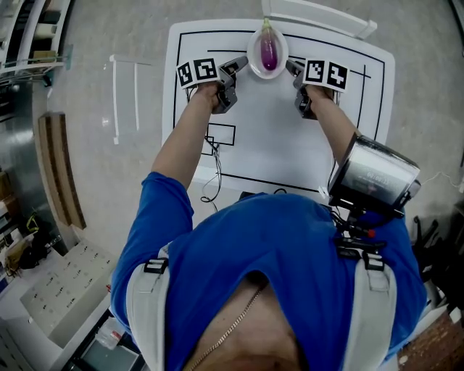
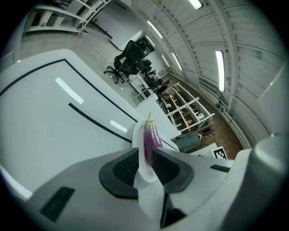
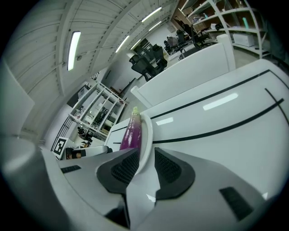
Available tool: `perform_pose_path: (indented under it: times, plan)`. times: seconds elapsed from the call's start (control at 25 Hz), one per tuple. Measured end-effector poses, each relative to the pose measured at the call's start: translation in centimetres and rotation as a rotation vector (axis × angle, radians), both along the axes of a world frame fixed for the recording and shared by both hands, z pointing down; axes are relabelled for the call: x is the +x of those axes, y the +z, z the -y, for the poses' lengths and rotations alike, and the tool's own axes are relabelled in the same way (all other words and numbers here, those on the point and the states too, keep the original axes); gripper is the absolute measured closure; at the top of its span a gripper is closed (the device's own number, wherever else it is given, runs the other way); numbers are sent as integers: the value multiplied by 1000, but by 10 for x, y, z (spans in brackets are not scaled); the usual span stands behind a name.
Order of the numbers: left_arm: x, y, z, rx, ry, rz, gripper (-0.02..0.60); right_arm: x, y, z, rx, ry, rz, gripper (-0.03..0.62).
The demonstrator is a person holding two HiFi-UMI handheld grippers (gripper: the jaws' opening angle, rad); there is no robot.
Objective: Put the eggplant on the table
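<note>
A purple eggplant (image 1: pixel 269 52) with a green stem lies in a small white plate (image 1: pixel 254 55) held above the far edge of the white table (image 1: pixel 275 138). My left gripper (image 1: pixel 243 67) is shut on the plate's left rim and my right gripper (image 1: pixel 292 67) on its right rim. The left gripper view has the plate's rim (image 2: pixel 143 173) pinched between the black pads (image 2: pixel 124 169), with the eggplant (image 2: pixel 150 140) just past them. Seen from the right gripper view, the plate (image 3: pixel 146 137) stands edge-on in the jaws and the eggplant (image 3: pixel 131 133) lies against its left side.
The table carries black outlined rectangles and a thin cable (image 1: pixel 214 174) near its front edge. A long white panel (image 1: pixel 319 16) lies beyond the far edge. A white frame (image 1: pixel 127 94) rests on the floor to the left. Office chairs (image 2: pixel 128 61) and shelving stand far off.
</note>
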State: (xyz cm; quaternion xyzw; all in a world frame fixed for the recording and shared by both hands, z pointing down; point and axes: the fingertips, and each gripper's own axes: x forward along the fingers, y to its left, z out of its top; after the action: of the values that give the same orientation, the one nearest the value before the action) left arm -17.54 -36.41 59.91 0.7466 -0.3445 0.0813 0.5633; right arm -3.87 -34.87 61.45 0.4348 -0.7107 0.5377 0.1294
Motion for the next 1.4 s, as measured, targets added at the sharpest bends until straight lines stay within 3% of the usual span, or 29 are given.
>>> perform_pose_path:
  times: [0.52, 1.24, 1.4]
  plan:
    - [0, -30, -23, 61, -32, -13, 511, 0, -32, -25, 57, -15, 29, 513]
    - [13, -94, -92, 199, -40, -50, 513, 7, -98, -91, 167, -35, 64, 514]
    - [8, -115, -100, 231, -48, -58, 547, 1, -118, -98, 196, -42, 71, 514]
